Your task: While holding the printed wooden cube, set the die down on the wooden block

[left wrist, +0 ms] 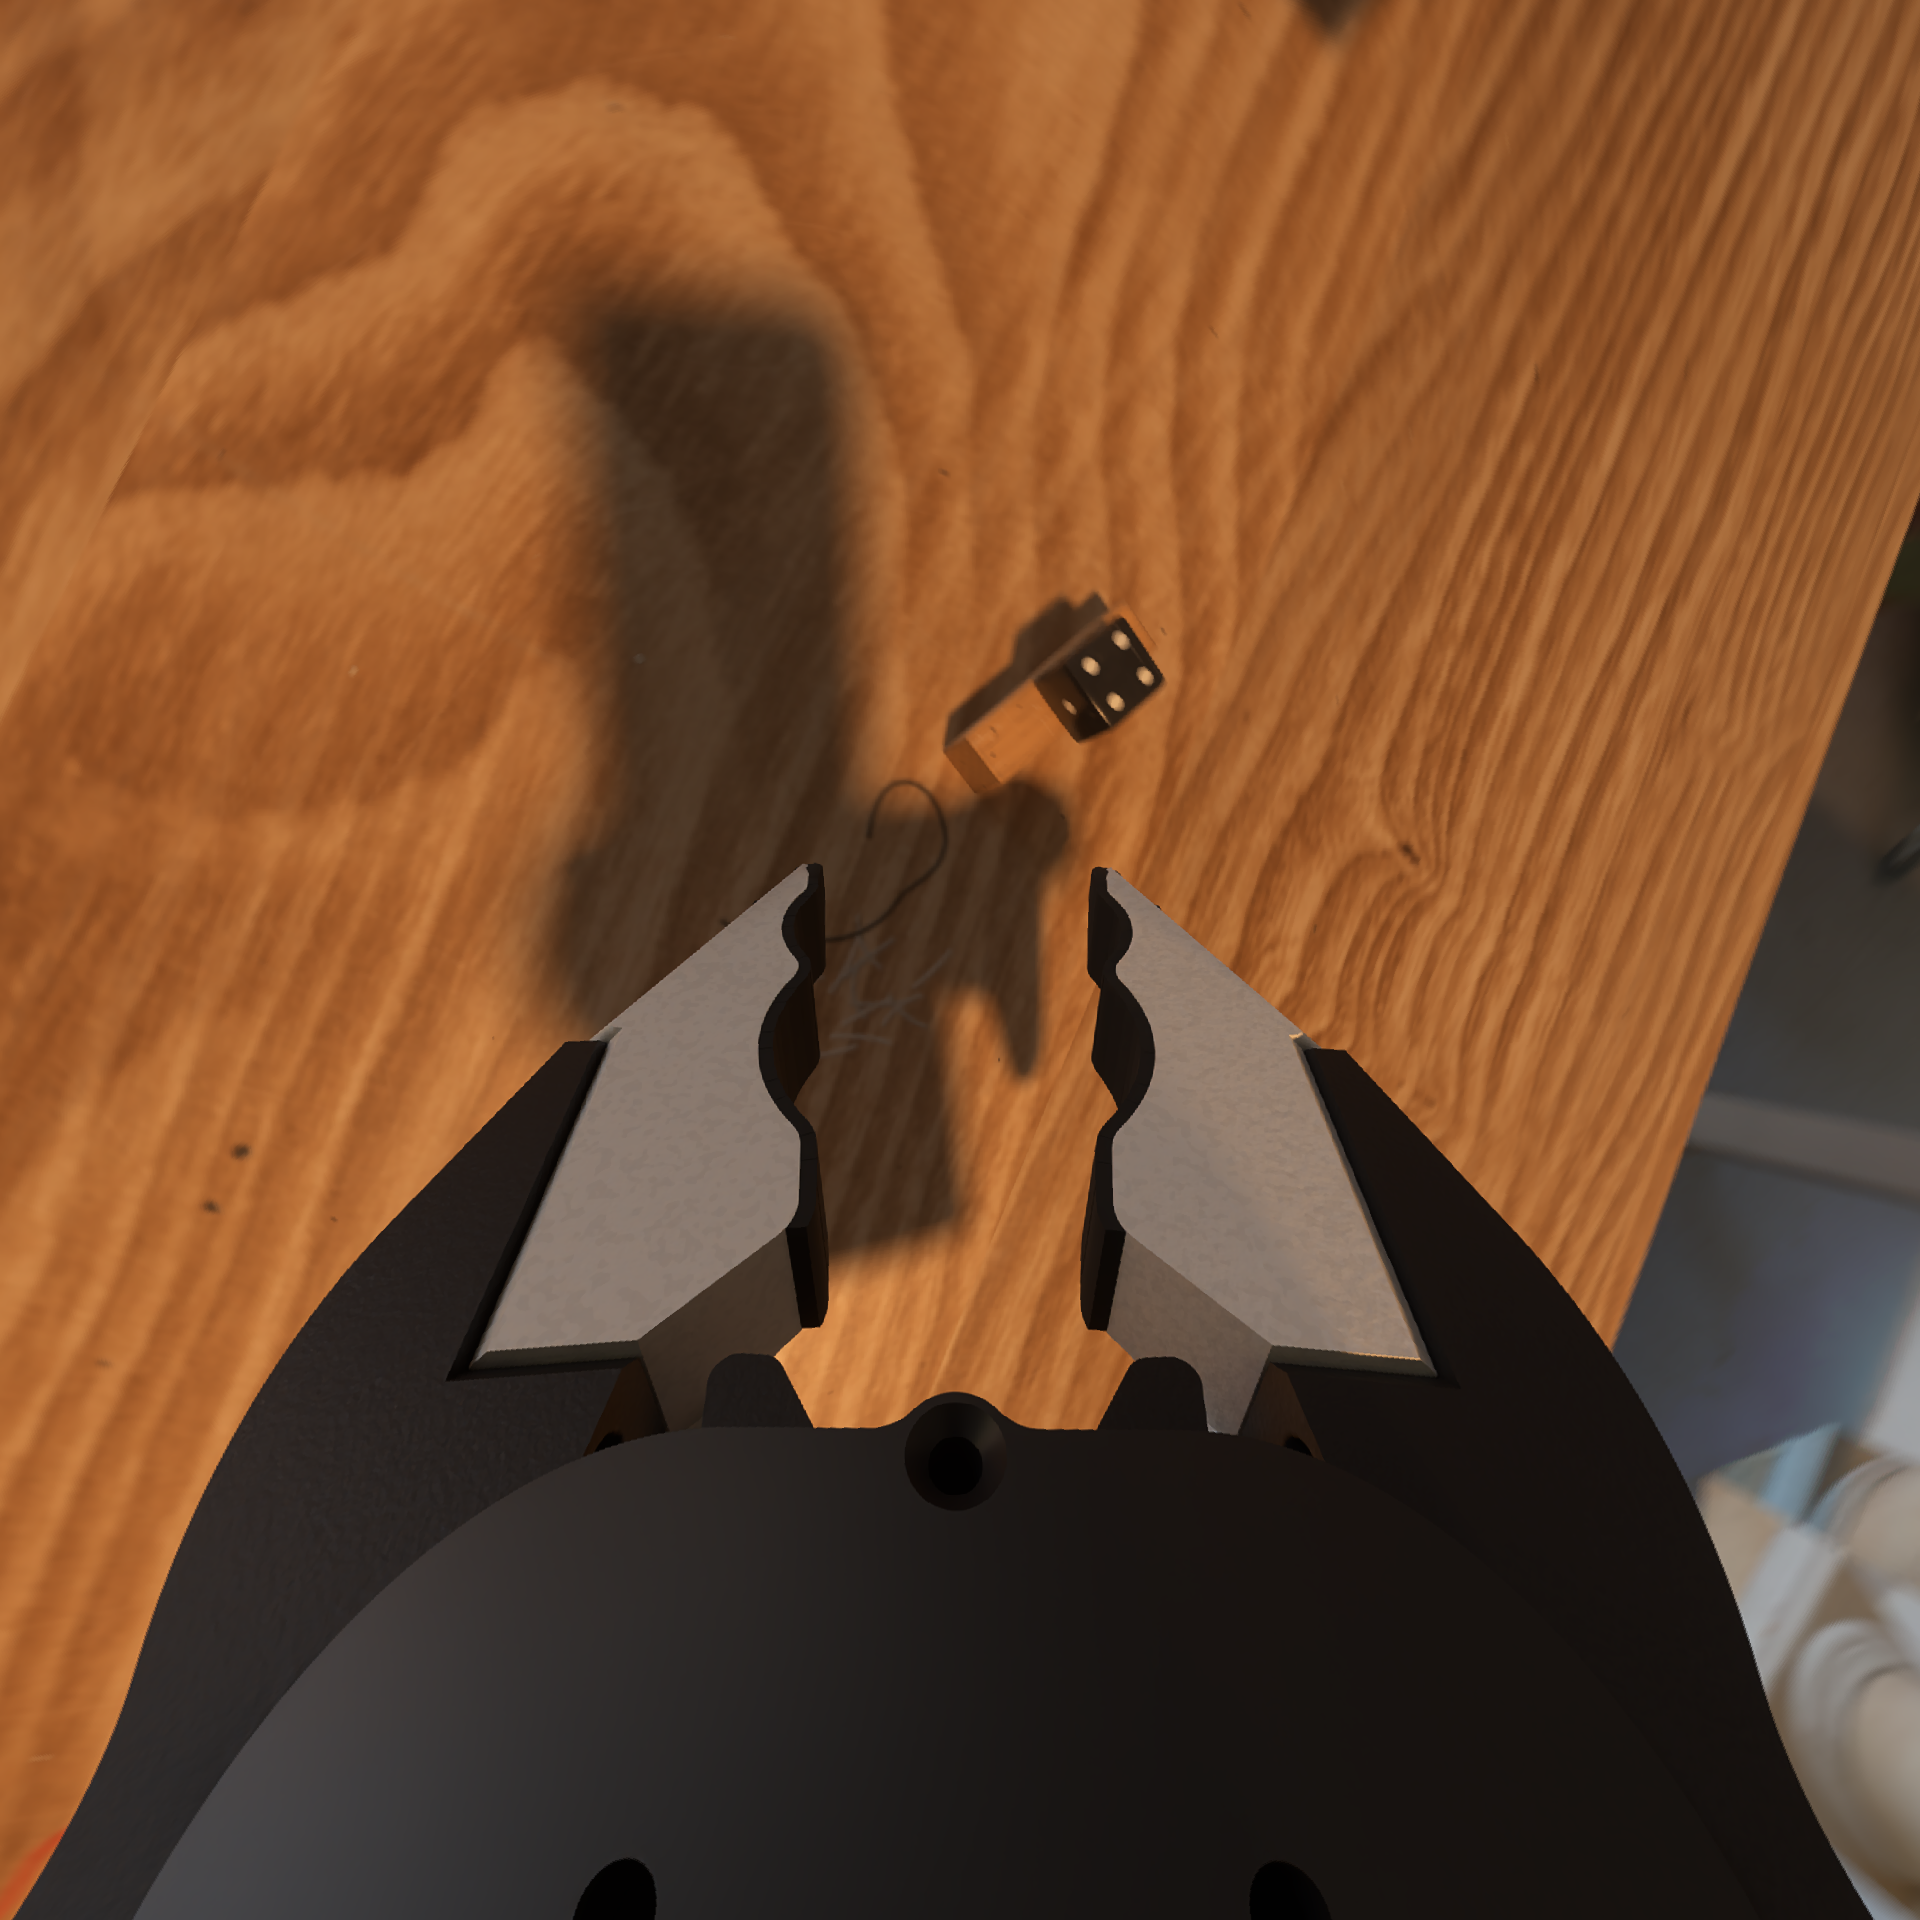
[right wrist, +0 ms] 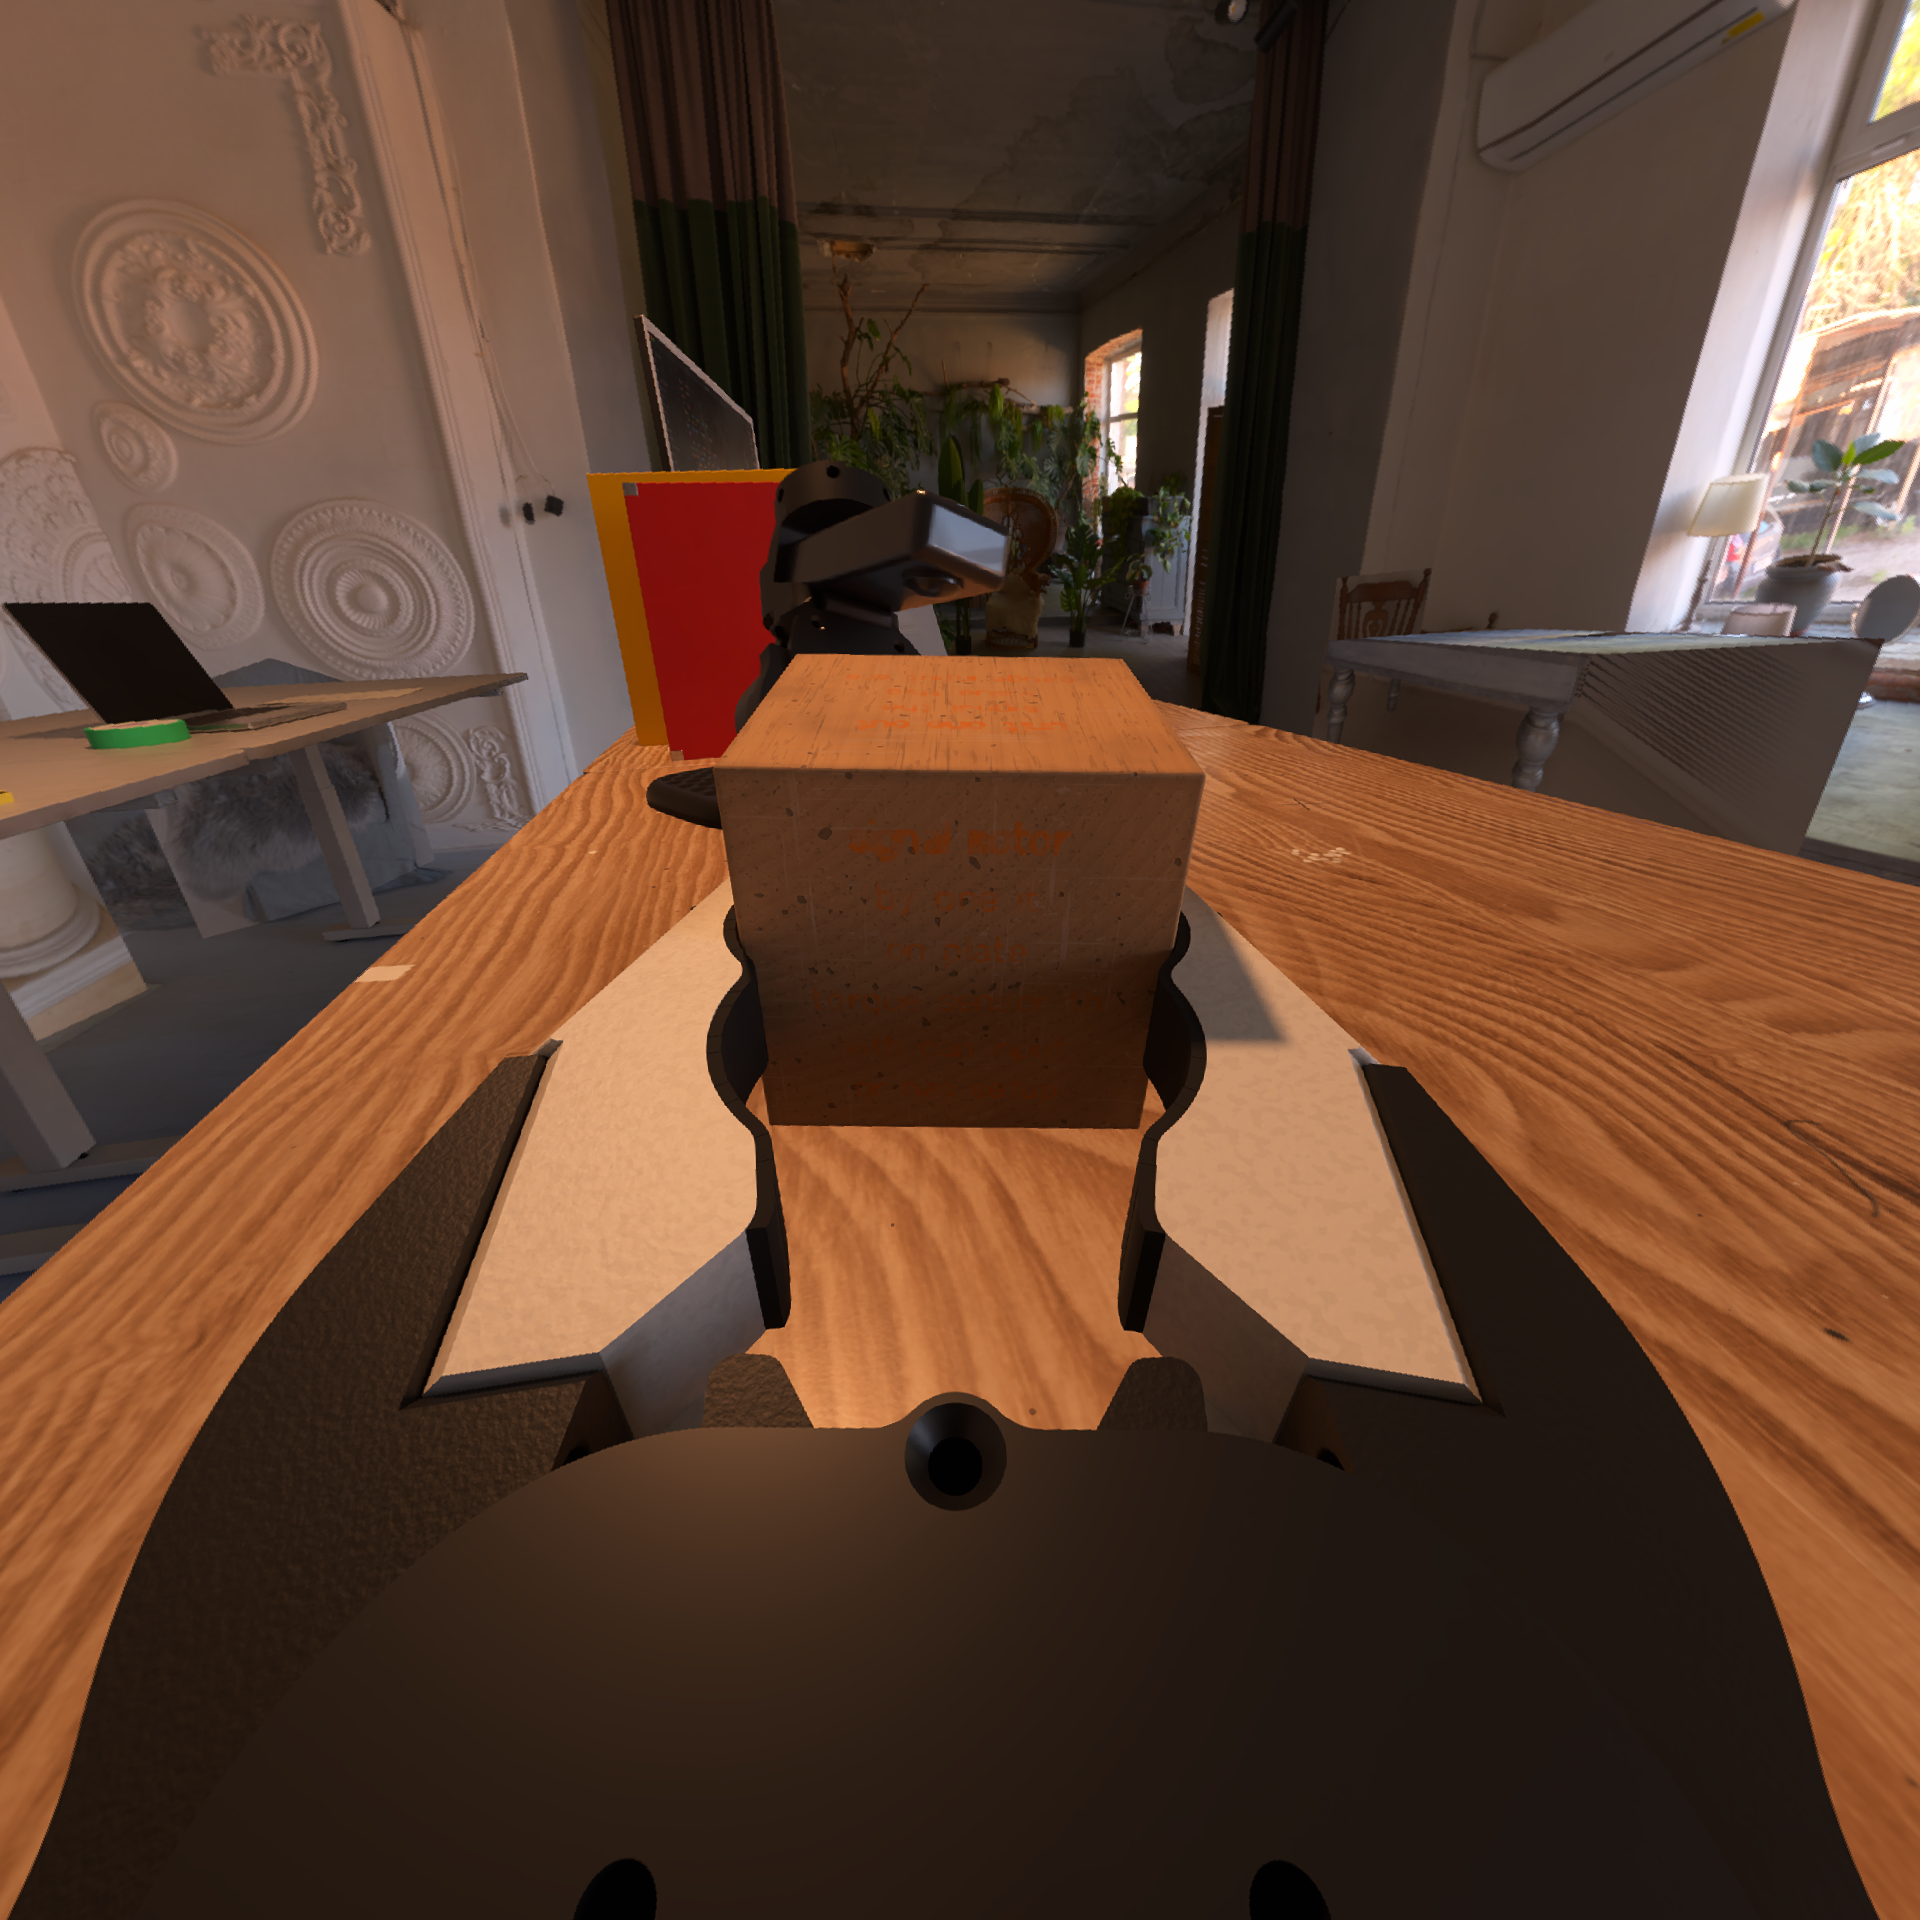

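Left gripper point(left wrist: 954, 883): spread, empty, above the table point(left wrist: 1455, 416).
Die point(left wrist: 1110, 681): resting on wooden block point(left wrist: 997, 732).
Right gripper point(right wrist: 956, 935): pinching printed wooden cube point(right wrist: 956, 935).
Advice: retreat straight; keep the pinch steady.

1 die point(left wrist: 1110, 681), 1 wooden block point(left wrist: 1000, 734), 1 printed wooden cube point(right wrist: 954, 894), 2 claws: left claw point(left wrist: 954, 883), right claw point(right wrist: 954, 925).

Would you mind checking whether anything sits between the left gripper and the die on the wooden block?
Nothing visible does. The left gripper hangs open above the table, and only bare wood lies between its fingertips and the die, which already rests on one end of the wooden block.
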